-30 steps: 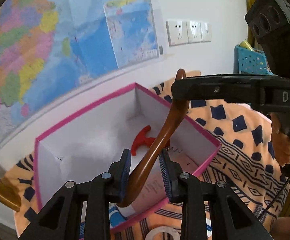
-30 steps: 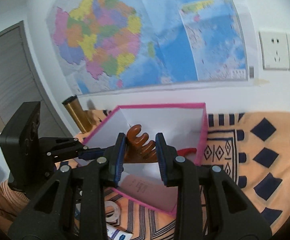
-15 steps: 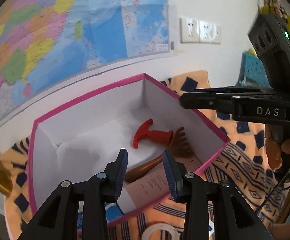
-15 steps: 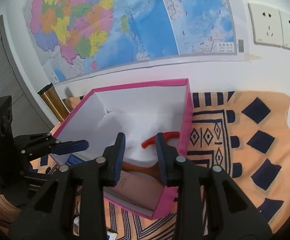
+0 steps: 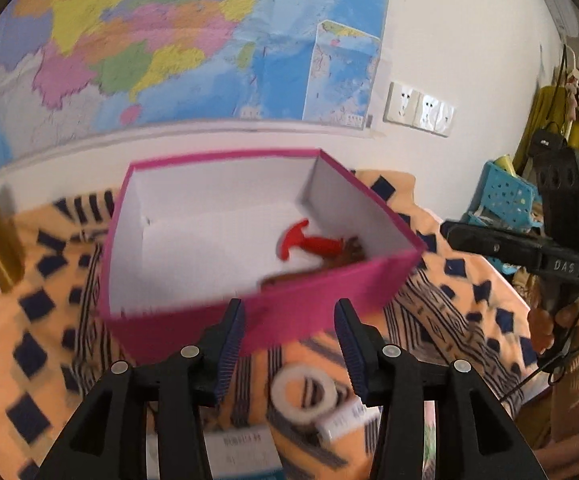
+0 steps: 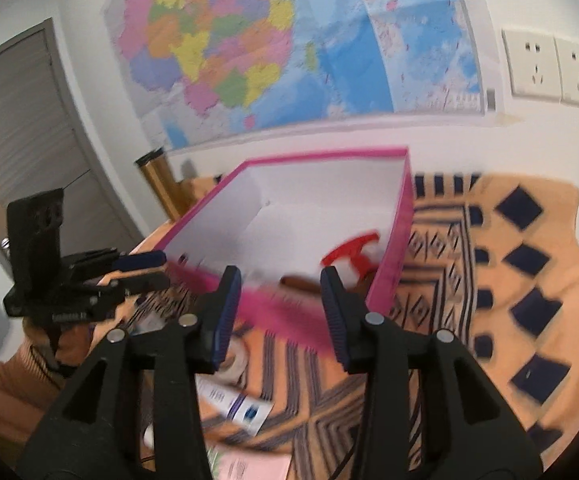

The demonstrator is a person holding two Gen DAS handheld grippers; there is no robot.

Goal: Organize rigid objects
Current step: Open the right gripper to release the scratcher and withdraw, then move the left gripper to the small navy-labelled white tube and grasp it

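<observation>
Both claws are empty and their jaws are opening, with nothing between the pads in either view.

Left claw (image 5: 289,344): it hangs just short of the near wall of the pink box (image 5: 193,320). Right claw (image 6: 277,312): it faces the box's near corner from the other side.

Already in the box, at its right end: a red T-shaped piece (image 5: 309,240) and a brown wooden scratcher (image 5: 341,258) lying close together, the scratcher's handle running toward the near wall. Blur hides whether they touch.

Left loose on the patterned cloth (image 5: 469,320) over the tabletop, all near you and below the claws:
- a white tape roll (image 5: 309,394), lying flat, just below and slightly right of your left claw's gap;
- a small white tube (image 5: 341,424) touching or just beside the roll, long axis across the view;
- a white-and-blue tube (image 6: 233,402) below your right claw's left finger, long axis slanting down to the right.

My judgement: the roll is the likely next pick and your left claw is nearer. It lies nearer you than the pads, so you would draw back and tip down, not reach forward. Flat on cloth, it may need one pad through the hole.
</observation>
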